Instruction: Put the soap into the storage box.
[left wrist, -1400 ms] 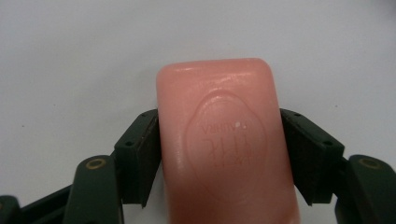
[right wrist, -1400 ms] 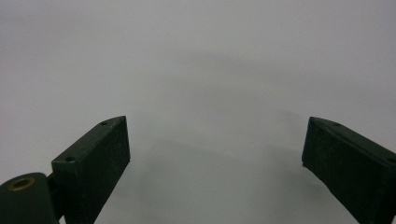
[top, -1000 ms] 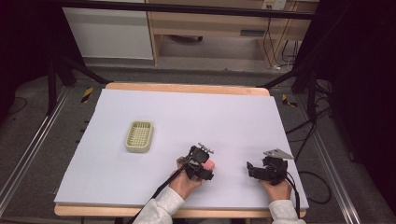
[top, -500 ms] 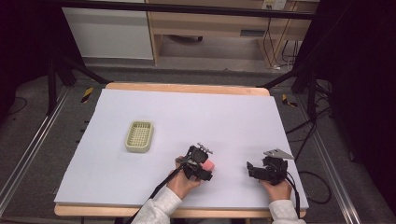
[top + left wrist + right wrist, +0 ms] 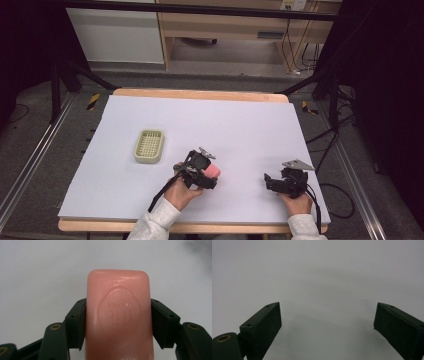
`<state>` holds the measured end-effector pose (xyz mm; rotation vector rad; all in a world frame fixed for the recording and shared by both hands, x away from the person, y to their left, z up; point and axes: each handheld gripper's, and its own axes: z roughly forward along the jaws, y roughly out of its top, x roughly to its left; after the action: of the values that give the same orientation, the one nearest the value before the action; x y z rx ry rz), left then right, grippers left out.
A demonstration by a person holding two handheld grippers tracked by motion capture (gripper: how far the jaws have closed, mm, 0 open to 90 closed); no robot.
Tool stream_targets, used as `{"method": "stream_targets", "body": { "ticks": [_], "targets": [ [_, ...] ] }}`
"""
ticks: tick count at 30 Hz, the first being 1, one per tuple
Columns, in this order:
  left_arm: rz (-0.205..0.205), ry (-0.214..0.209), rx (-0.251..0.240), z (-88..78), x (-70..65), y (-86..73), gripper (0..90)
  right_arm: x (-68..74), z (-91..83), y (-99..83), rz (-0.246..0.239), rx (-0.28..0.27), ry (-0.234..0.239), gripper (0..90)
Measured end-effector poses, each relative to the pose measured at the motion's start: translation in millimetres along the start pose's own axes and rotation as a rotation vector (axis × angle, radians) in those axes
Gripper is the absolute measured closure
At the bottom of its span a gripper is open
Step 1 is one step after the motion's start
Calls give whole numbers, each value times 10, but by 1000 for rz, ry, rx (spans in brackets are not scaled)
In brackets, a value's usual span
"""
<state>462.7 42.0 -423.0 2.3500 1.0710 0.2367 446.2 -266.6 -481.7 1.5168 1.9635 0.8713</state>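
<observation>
the person's left gripper (image 5: 202, 172) is clamped on a pink bar of soap (image 5: 213, 171), near the front edge of the table and a little left of its middle. in the left gripper view the two black jaws press flat against the long sides of the pink bar of soap (image 5: 119, 315), one on each side, with no gap between pad and bar; the bar stands up between them, its rounded top end pointing away from the camera, and an oval stamp with raised lettering shows on its face, the letters too soft to read. from the high view the soap pokes out of the gripper toward the right, above the pale sheet (image 5: 240, 125) that covers the table; i cannot tell from here whether it touches the sheet. a small green soap dish (image 5: 149, 146) with a slotted floor sits on the sheet to the left of that gripper and a bit farther back, well apart from the soap. the right gripper (image 5: 272, 181) is held low over the sheet near the front right corner, pointing left toward the other hand. in the right gripper view its jaws stand wide apart with bare pale sheet (image 5: 324, 285) between them. the wooden table edge (image 5: 200, 94) shows along the far side of the sheet.
</observation>
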Motion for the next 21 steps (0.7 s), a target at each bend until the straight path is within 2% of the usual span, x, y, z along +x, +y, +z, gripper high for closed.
{"method": "stream_targets", "body": {
  "ticks": [4, 9, 14, 15, 16, 21],
  "targets": [
    [-5, 16, -9, -109, 90, -11, 371, -1, 2, -1, -1, 0, -1, 80],
    [-26, 33, -28, -234, 223, -25, 371, -4, 2, 0, -2, 0, 0, 80],
    [-59, 63, -46, -388, 418, -49, 371, -1, -1, 0, 0, 0, 1, 80],
    [-59, 63, -46, -388, 418, -49, 371, -2, 1, -1, -3, 0, 0, 80],
    [-69, 75, -47, -438, 494, -58, 371, -2, 1, -1, -3, 0, 0, 80],
    [-97, 109, -61, -556, 687, -80, 371, 0, -2, 0, -1, 0, 1, 80]
  ]
}}
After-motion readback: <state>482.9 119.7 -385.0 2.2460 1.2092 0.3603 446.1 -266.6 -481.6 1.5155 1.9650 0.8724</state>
